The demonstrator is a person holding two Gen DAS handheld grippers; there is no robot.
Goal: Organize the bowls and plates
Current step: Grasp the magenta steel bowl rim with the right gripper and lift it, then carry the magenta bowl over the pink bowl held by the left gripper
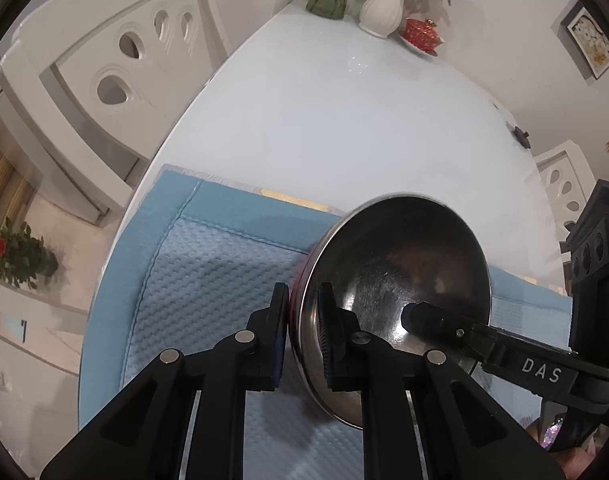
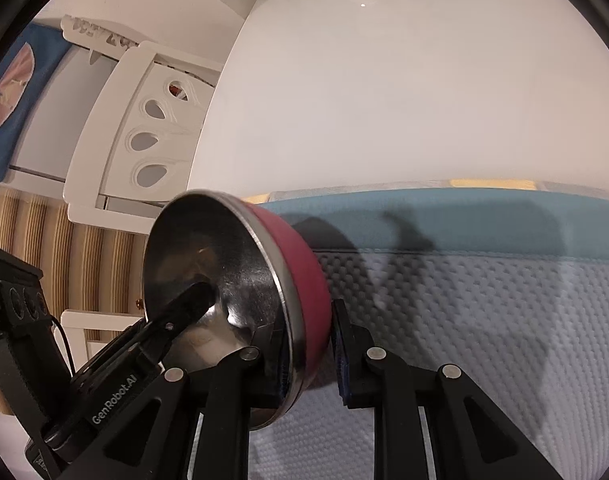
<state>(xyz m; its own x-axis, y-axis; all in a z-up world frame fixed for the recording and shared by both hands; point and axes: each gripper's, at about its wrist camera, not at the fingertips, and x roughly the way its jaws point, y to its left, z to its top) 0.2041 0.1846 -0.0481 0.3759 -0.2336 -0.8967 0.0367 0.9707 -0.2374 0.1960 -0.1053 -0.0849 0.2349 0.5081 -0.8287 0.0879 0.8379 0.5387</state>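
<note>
Both claws, left claw (image 1: 302, 332) and right claw (image 2: 308, 356), pinch one tilted red steel-lined bowl (image 1: 396, 280) by its rim above the blue mat (image 1: 208, 280); a handover seems underway, so one claw must release next.

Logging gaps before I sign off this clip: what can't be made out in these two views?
- Other plates or bowls: none in either view; only one bowl shows, held tilted above the mat.
- Left view: bowl's red outside nearly hidden behind its rim.
- Right view: bowl's lower edge hidden by the right gripper.
- Left view: right gripper mostly cut off by the frame edge.
</note>
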